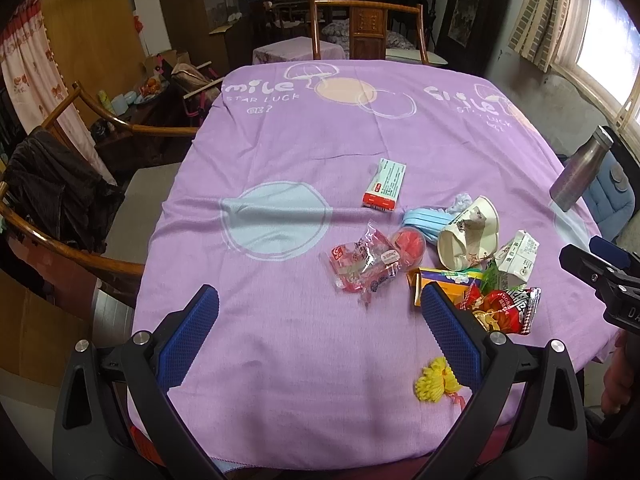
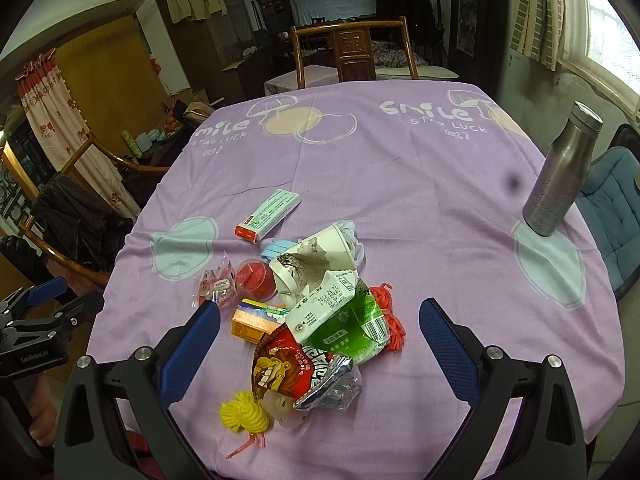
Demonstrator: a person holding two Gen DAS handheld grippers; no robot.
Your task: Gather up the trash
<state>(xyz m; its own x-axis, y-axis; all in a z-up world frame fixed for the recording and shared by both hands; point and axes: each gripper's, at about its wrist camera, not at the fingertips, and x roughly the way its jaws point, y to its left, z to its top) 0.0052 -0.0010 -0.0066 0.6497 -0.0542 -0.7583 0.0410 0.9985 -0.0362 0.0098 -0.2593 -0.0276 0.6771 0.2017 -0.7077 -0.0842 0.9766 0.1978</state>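
Trash lies in a loose pile on the purple tablecloth (image 1: 280, 152): a crushed paper cup (image 1: 466, 236) (image 2: 316, 264), a milk carton (image 1: 518, 258) (image 2: 324, 308), a red snack wrapper (image 1: 502, 310) (image 2: 288, 364), a clear candy wrapper (image 1: 362, 262) (image 2: 214, 284), a red lid (image 2: 255, 276), an orange box (image 2: 252, 320), a blue face mask (image 1: 424, 220), a white-and-red box (image 1: 386, 184) (image 2: 268, 214) and a yellow pompom (image 1: 434, 380) (image 2: 243, 412). My left gripper (image 1: 320, 312) is open and empty, left of the pile. My right gripper (image 2: 320, 320) is open and empty, with the pile between its fingers.
A steel bottle (image 2: 560, 172) (image 1: 580, 168) stands at the table's right edge. Wooden chairs (image 1: 366, 28) stand at the far side and on the left (image 1: 60, 200). A blue cushioned chair (image 2: 612, 208) is on the right. The right gripper shows in the left wrist view (image 1: 608, 276).
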